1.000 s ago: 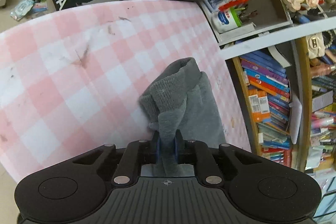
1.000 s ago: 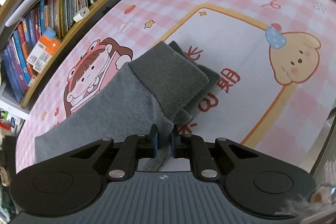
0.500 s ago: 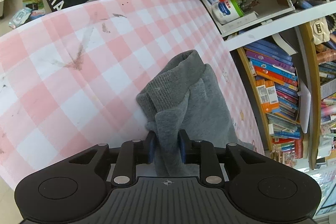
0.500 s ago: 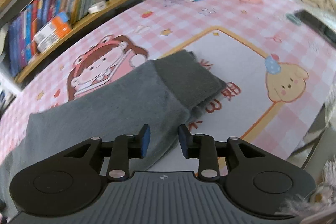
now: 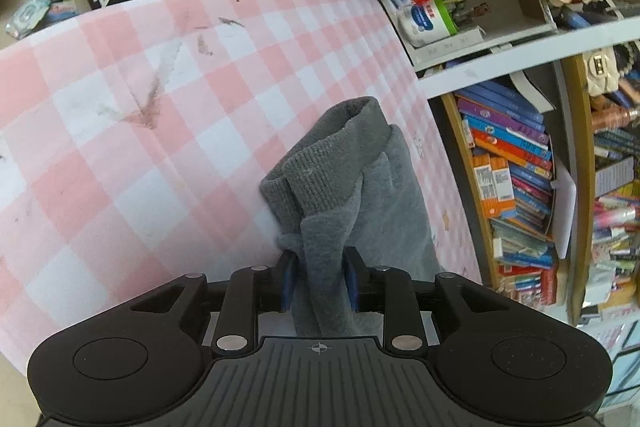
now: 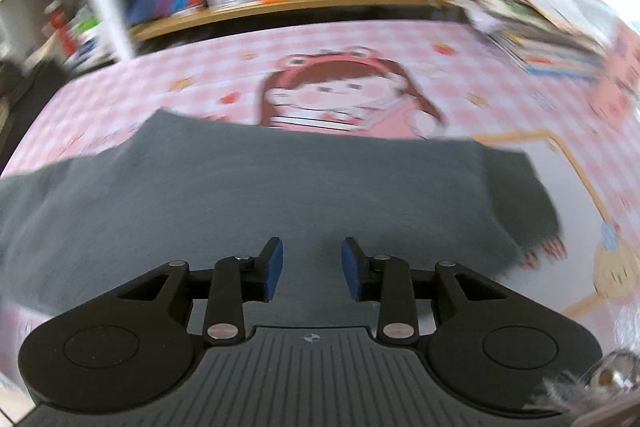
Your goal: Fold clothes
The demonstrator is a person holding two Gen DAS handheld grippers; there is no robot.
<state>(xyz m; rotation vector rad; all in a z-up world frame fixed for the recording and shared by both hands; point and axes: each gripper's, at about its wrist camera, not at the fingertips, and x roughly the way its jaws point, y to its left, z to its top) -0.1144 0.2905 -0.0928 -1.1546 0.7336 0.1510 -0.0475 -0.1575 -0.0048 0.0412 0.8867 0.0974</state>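
The left hand-held gripper [image 5: 318, 277], a black plastic two-finger tool with blue pads [image 5: 287, 281], points forward and downward; its jaws have just been opening, with a fold of grey fleece garment [image 5: 340, 211] between them, the pads close against the cloth on both sides; the right hand-held gripper [image 6: 311, 269], of the same black build, tilts downward, its jaws have just been opening too, parted with nothing between the blue pads [image 6: 275, 267]; its view is blurred.
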